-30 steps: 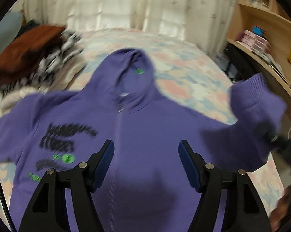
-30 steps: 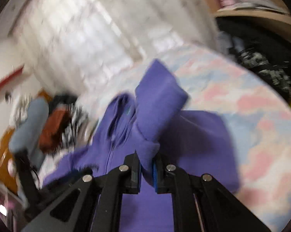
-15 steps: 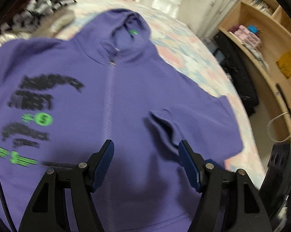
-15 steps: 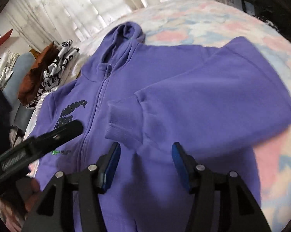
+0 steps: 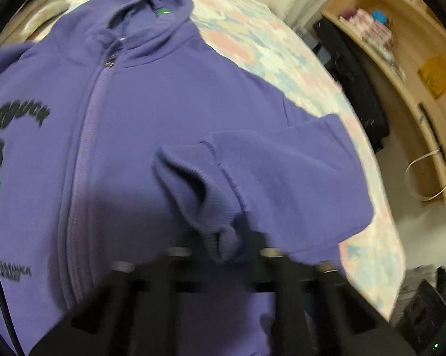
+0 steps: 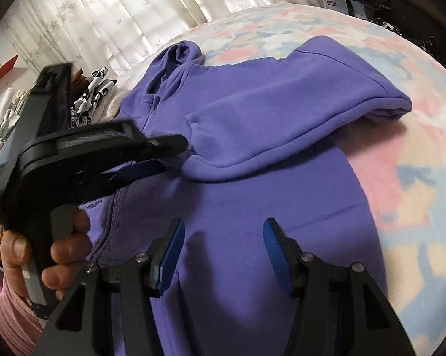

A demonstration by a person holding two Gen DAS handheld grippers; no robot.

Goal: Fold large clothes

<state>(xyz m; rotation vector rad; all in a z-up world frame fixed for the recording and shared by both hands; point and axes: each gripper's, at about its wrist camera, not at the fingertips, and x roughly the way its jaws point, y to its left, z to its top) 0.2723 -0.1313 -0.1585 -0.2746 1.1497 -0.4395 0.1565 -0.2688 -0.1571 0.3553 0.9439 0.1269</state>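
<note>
**Right wrist view: sleeve folded in, cuff pinched**

Your purple hoodie [image 6: 252, 136] lay flat on the pastel bedspread [image 6: 401, 178]. Thick, soft fleece should drape heavily; grip ribbed edges. Your left gripper [image 5: 223, 243] had just closed on the cuff [image 5: 199, 195]; your right gripper [image 6: 221, 249] hovered half-open, empty.

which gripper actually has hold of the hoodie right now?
The left gripper: its jaws have just closed, pinching the ribbed sleeve cuff of the purple hoodie. The right gripper stands open above the hoodie's body, nothing between its pads.
</note>
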